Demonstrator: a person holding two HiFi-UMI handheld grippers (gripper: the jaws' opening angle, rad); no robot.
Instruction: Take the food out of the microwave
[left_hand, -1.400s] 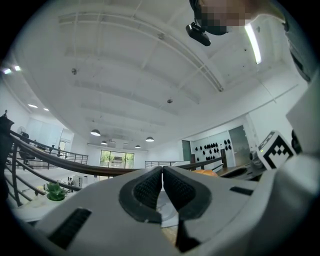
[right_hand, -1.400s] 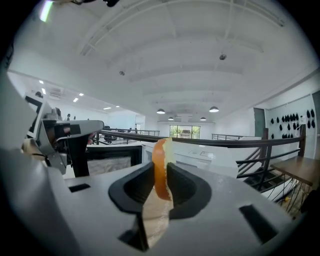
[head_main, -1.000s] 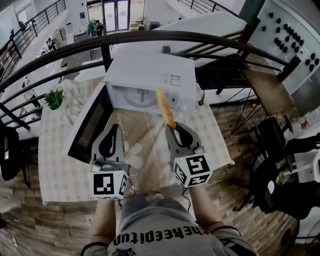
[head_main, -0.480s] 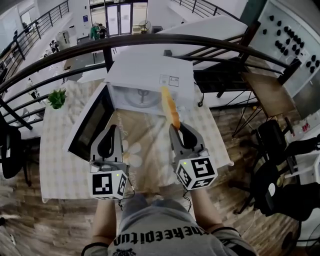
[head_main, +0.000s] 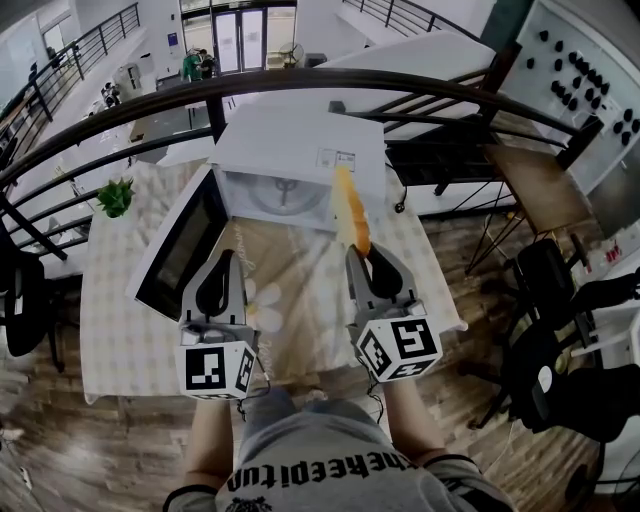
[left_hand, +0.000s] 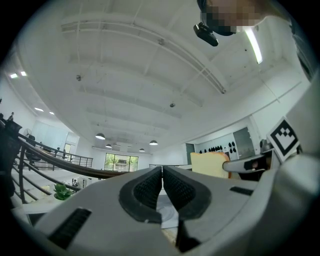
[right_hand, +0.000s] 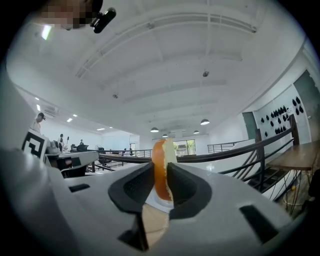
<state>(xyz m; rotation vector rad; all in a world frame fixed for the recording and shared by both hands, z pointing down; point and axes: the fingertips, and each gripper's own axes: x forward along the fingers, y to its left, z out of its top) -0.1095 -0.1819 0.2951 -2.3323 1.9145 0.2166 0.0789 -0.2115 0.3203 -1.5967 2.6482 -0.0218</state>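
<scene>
A white microwave stands at the back of the table with its door swung open to the left; a glass turntable shows inside. My right gripper is shut on a slice of bread with an orange crust, held edge-on in front of the microwave's right side. The slice stands upright between the pads in the right gripper view. My left gripper hovers near the open door, shut and empty, its pads touching. The bread also shows at the right of the left gripper view.
A checked cloth covers the table. A small green plant sits at its back left corner. A dark curved railing runs behind the microwave. Office chairs stand on the wooden floor to the right.
My right gripper has carried the bread slice to the right and upward, away from the microwave opening. The left gripper has barely moved.
</scene>
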